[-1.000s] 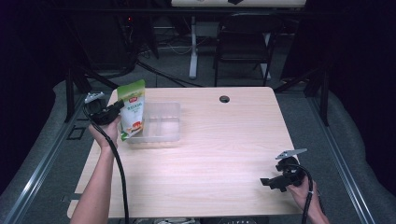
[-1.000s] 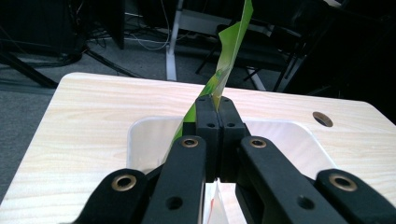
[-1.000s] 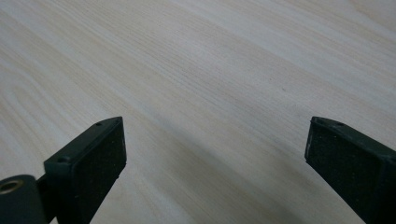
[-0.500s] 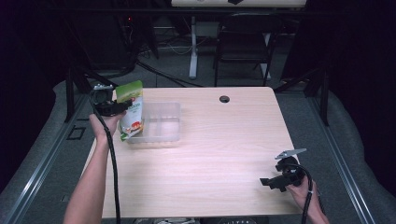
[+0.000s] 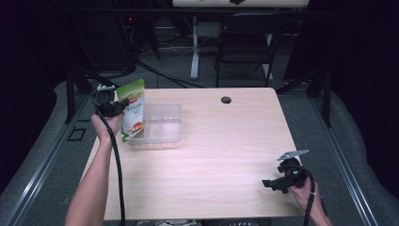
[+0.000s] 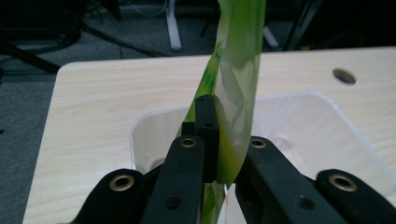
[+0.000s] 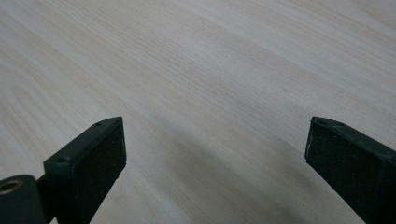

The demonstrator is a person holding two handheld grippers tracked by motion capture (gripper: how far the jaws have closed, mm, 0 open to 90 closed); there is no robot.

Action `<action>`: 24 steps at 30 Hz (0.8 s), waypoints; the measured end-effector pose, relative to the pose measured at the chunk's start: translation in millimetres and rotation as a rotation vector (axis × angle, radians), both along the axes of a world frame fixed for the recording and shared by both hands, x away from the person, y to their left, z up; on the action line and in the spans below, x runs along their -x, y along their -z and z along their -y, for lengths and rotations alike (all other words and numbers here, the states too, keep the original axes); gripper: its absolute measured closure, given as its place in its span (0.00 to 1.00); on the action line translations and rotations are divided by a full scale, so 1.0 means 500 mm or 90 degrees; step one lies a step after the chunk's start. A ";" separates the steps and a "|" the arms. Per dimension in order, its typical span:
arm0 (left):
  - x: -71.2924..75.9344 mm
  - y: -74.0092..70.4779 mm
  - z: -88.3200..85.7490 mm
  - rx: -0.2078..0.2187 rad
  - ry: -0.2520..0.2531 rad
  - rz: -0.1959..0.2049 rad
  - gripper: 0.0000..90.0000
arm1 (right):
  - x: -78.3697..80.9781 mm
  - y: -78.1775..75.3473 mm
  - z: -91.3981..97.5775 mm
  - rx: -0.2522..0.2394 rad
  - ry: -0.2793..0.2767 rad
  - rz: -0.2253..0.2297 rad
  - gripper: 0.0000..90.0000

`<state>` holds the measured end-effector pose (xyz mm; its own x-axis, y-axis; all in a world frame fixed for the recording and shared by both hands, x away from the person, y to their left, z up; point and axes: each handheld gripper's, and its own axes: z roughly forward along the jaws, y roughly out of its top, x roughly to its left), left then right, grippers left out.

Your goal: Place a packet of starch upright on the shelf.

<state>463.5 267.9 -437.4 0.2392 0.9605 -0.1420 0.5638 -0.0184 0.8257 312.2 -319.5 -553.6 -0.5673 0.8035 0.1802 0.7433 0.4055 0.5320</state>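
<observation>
Upright, glossy green pouch (image 5: 132,109), clear tub (image 5: 160,125)

The desk (image 5: 207,165) is pale wood-grain laminate, smooth with a soft matt sheen. The pouch (image 5: 132,115) is thin plastic film, glossy, green with printed colour, creased where the left gripper (image 6: 219,158) pinches it. The tub (image 5: 162,125) is clear plastic, smooth, slightly frosted at its rim. Both grippers are matt black plastic with brass-coloured metal rivets; the right gripper (image 7: 215,154) has finely rough, rubbery-looking pads (image 7: 100,158). The floor (image 5: 42,155) looks like grey carpet.
</observation>
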 end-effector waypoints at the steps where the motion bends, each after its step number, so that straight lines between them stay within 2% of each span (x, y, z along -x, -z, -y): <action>1: 0.006 0.000 -0.002 0.009 -0.005 0.012 1.00 | 0.000 0.000 -0.001 0.001 0.003 0.001 0.05; 6: 0.023 0.020 -0.006 0.056 -0.028 0.051 1.00 | 0.000 -0.001 0.000 0.000 0.000 0.001 0.05; 11: 0.028 0.047 -0.002 0.078 -0.056 0.082 1.00 | 0.002 -0.002 -0.001 0.001 0.000 0.001 0.05; 16: 0.026 0.058 -0.007 0.093 -0.064 0.084 1.00 | 0.003 -0.001 0.001 0.000 0.006 0.006 0.05; 18: 0.026 0.061 -0.008 0.089 -0.066 0.082 1.00 | 0.003 0.000 0.001 0.002 0.005 0.005 0.05; 22: 0.026 0.072 -0.012 0.098 -0.070 0.073 1.00 | 0.004 -0.001 0.001 0.002 0.004 0.005 0.05; 24: 0.027 0.076 -0.012 0.088 -0.072 0.071 1.00 | 0.004 -0.002 0.001 0.003 0.004 0.006 0.05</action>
<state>449.8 273.9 -475.5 0.1524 0.9553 -0.2531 0.4607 0.1579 0.8734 310.3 -320.1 -552.8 -0.5638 0.8079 0.1716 0.7412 0.4034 0.5365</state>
